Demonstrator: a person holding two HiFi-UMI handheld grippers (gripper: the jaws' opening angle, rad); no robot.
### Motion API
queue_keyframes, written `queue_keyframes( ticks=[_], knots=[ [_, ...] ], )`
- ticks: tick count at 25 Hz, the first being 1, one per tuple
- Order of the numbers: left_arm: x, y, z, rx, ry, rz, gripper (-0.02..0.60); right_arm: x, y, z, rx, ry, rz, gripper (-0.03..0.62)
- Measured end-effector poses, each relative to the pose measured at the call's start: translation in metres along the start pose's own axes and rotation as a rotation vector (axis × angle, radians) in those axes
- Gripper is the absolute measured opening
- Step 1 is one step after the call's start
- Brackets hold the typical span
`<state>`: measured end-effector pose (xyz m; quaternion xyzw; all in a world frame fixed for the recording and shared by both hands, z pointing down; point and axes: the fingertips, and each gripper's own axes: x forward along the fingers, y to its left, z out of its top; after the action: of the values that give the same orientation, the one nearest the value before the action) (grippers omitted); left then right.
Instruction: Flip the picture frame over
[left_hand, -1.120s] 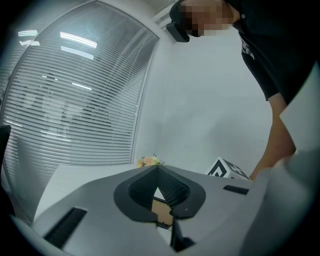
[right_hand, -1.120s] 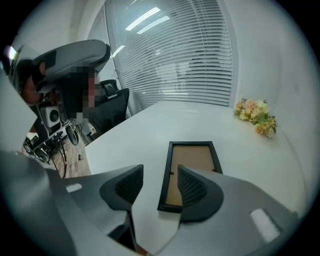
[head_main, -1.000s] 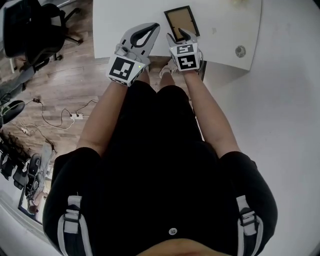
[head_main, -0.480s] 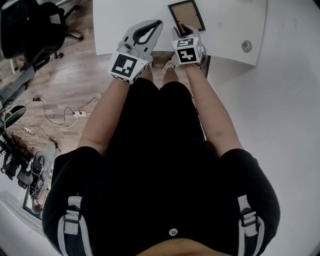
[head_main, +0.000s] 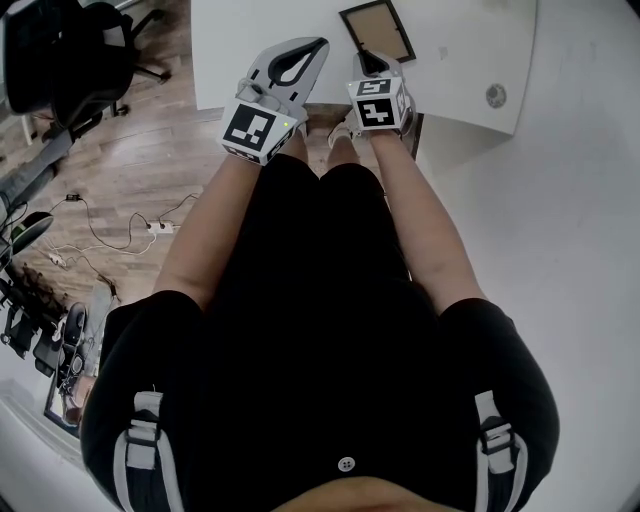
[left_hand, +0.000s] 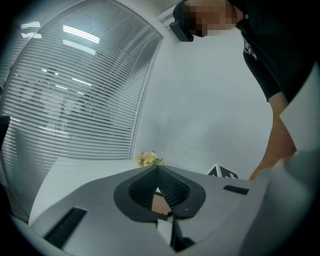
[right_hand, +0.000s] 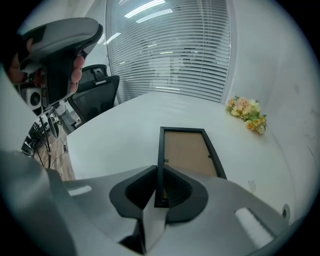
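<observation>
Picture frame: the picture frame (head_main: 375, 30) (right_hand: 187, 150) has a black border and lies on the white worktop (head_main: 460, 40) (right_hand: 115, 135), close to its near edge. Its brown panel faces up.
Right tongs: the right tongs (head_main: 366, 62) (right_hand: 157, 170) point steeply down at the near left corner of the frame. Their jaws have just been closing, and now they press from both sides on the frame's left black rail, which passes between them.
Left tongs: the left tongs (head_main: 318, 45) (left_hand: 156, 167) are just beside the right ones, above the near edge of the worktop and almost level. Their tips are together and nothing is between them. Only a little piece of the brown panel shows through the loop behind the tips.
Flowers: a small bunch of pale flowers (right_hand: 246, 114) (left_hand: 149, 159) lies on the worktop by the wall, well apart from the frame.
Round disc: a small round disc (head_main: 495, 95) sits in the worktop to the right of the frame.
Surroundings: an office chair (head_main: 70, 50) (right_hand: 95, 92) stands on the wooden floor (head_main: 150, 170) to the left, and blinds (right_hand: 175, 55) cover the glass behind the worktop.
</observation>
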<state>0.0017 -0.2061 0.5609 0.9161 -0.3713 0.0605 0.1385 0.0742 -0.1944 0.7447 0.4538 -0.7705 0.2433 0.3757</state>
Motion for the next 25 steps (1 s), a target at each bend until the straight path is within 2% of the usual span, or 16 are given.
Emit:
queue_keyframes(
  ticks=[10, 18, 25],
  knots=[
    [-0.004, -0.006, 0.029, 0.032, -0.033, 0.0, 0.006, -0.031, -0.013, 0.034, 0.169, -0.101, 0.046, 0.049],
    [-0.007, -0.013, 0.059, 0.073, -0.056, -0.007, 0.006, -0.064, -0.021, 0.06, 0.246, -0.171, 0.072, 0.049],
    [-0.015, -0.021, 0.079, 0.086, -0.073, -0.021, 0.006, -0.089, -0.024, 0.071, 0.35, -0.2, 0.138, 0.049]
  ],
)
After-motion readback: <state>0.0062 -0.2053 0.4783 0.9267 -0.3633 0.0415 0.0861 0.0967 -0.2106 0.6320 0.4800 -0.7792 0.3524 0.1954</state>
